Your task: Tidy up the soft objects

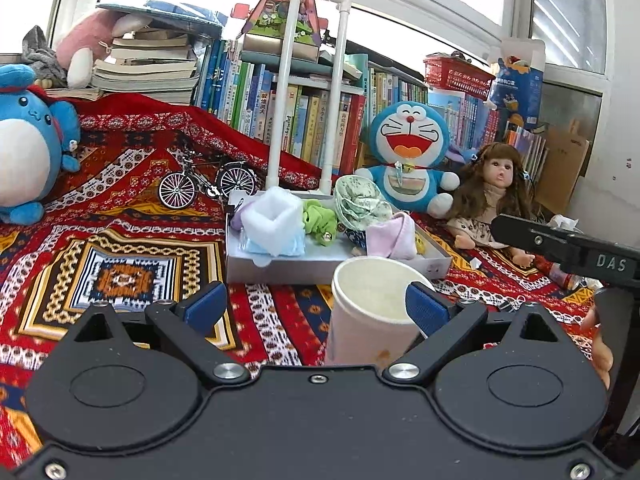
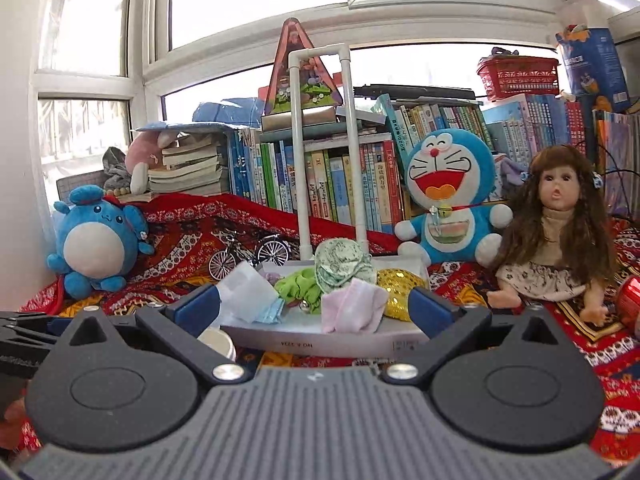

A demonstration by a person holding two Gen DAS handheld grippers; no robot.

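- Left gripper: jaws wide apart. One paper cup stands upright between them, close to the right pad; I cannot tell whether that pad touches it.
- Right gripper: jaws at full spread, nothing held. The tray lies just beyond the pads.
- Tray: one, at 12 o'clock in both views, on the red patterned cloth.
- Soft items in the tray, five counted: one white-and-blue cloth, one green cloth, one floral cloth, one pink cloth, one gold piece.
- Toy bicycle: one, at 11 o'clock.
- Plush toys: one blue-and-white cat at 1 o'clock, one round blue toy at 10 o'clock.
- Doll: one, at 2 o'clock.
- Books: a row at 12 o'clock, farthest back.
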